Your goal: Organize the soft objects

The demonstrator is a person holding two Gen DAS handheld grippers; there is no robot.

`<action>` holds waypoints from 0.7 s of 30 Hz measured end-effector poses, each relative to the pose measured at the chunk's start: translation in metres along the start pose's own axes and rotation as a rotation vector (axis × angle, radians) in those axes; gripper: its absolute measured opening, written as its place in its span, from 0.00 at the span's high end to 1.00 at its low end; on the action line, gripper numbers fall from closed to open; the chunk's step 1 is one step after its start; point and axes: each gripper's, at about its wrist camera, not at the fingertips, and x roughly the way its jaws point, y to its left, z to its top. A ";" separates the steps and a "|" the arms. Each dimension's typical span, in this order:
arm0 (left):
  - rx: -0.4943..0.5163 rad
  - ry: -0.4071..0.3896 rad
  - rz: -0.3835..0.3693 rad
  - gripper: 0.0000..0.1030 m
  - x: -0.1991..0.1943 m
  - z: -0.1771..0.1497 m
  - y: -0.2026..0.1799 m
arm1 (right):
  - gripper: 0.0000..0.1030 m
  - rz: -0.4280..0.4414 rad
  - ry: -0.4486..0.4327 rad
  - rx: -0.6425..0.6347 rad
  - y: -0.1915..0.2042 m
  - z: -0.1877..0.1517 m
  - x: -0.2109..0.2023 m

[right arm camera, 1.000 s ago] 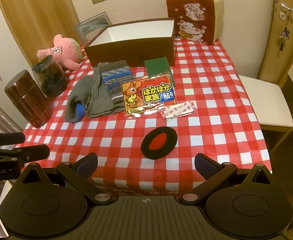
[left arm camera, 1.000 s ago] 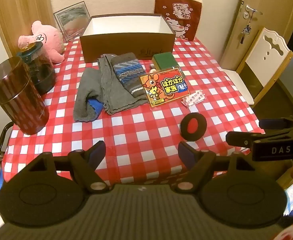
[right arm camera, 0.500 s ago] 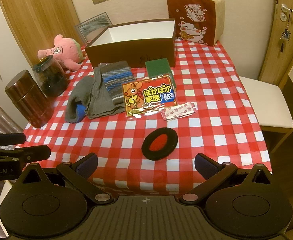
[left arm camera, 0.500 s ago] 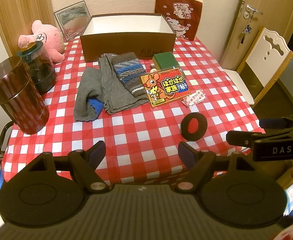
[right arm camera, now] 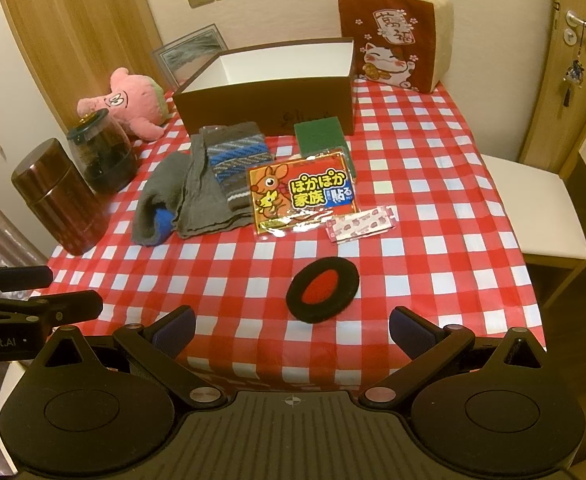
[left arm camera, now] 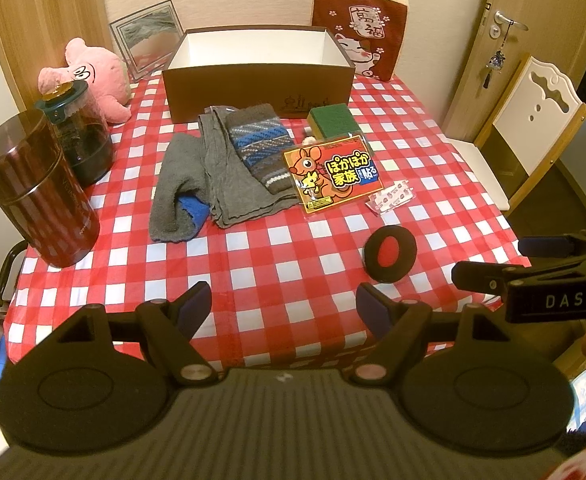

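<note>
An open brown box (left arm camera: 257,90) (right arm camera: 269,100) stands at the back of the red checked table. In front of it lie grey socks with a blue patch (left arm camera: 181,184) (right arm camera: 161,204), a striped knitted cloth (left arm camera: 259,148) (right arm camera: 237,164), a green sponge (left arm camera: 329,120) (right arm camera: 321,134), an orange warmer packet (left arm camera: 333,174) (right arm camera: 303,198) and a small pink packet (left arm camera: 391,198) (right arm camera: 359,224). A black pad with a red centre (left arm camera: 390,253) (right arm camera: 322,290) lies nearest. My left gripper (left arm camera: 283,306) and right gripper (right arm camera: 293,330) both hover open and empty over the front edge.
A pink plush toy (left arm camera: 93,80) (right arm camera: 133,102), a picture frame (left arm camera: 147,38) and a lucky-cat cushion (left arm camera: 361,32) (right arm camera: 393,36) sit at the back. Two dark canisters (left arm camera: 37,188) (right arm camera: 61,196) stand at the left. A white chair (left arm camera: 533,120) (right arm camera: 541,208) is at the right.
Both grippers have crept slightly forward toward the table; nothing on it has moved and both stay open.
</note>
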 end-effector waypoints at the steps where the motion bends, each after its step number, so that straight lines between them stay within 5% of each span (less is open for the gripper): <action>1: -0.001 0.000 -0.001 0.24 0.000 0.000 0.000 | 0.00 0.000 0.000 0.000 0.000 0.000 0.000; 21: -0.001 0.004 -0.001 0.24 0.007 -0.004 0.004 | 0.00 -0.001 0.000 -0.001 -0.001 0.001 0.002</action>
